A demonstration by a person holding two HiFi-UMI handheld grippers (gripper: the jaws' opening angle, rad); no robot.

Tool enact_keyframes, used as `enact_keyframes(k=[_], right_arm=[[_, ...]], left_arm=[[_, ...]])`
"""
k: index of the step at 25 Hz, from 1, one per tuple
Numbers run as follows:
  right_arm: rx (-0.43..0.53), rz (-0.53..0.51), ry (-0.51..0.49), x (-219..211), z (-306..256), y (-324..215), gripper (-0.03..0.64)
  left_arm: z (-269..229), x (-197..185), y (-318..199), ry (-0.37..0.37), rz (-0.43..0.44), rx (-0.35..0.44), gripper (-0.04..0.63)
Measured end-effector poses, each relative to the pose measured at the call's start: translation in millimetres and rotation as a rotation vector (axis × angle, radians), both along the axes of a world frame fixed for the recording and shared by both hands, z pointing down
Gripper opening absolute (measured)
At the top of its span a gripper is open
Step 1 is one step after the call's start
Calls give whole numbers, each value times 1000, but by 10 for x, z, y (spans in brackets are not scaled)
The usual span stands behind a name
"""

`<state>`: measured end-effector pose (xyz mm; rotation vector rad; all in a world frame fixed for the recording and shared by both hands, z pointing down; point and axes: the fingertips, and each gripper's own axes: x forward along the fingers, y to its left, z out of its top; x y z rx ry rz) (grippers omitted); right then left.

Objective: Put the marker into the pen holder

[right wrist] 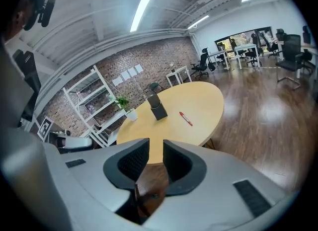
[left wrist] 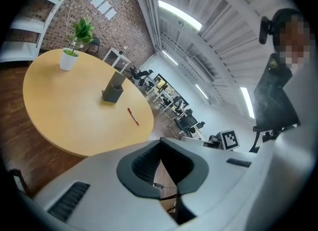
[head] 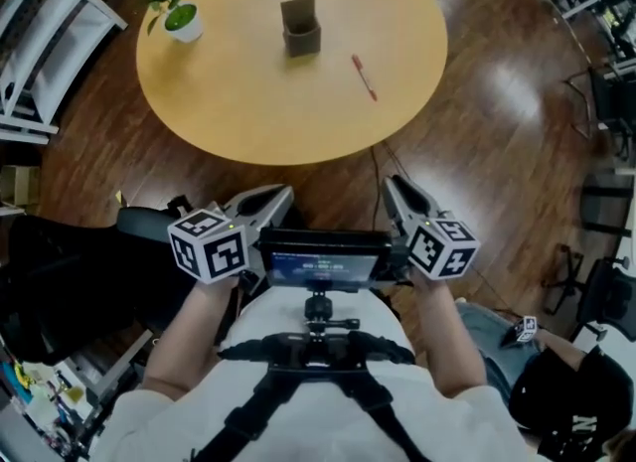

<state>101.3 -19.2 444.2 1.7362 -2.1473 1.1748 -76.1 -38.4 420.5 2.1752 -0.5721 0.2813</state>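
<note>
potted plant (head: pixel 181 15) near pen holder (head: pixel 300 28), marker (head: pixel 364 77) apart

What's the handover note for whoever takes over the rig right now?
Left gripper: jaws together, empty, held short of the table.
Right gripper: jaws apart, nothing between them, also short of the table.
Marker: red, lying flat on the table, to the right of the pen holder and apart from it.
Pen holder: upright near the table's middle, with a potted plant to its left.
Done: nothing, marker untouched.
Left: grasp the marker, probably with the nearer right gripper, and put it into the pen holder.
</note>
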Motion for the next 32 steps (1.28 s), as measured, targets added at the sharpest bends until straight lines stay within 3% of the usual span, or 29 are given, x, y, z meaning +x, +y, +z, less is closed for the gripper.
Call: enact_keyframes(k=[12,21,27,32], right_arm=[[-5,25,51,-45,4,-557,91],[-73,-190,217,193,298,-1080,107],[-151,-346,334,356,623,-1783,141],[-222,-414,416,514,922,-2447,141]], left_arm=[[-12,-111,-477,28,31,0,-5],[-111,-83,-570,-8,-31,22,-5],[-132,-111,-683,-12,-131,22,-5],[-131,-74,-741,-33,-192,6,-5]])
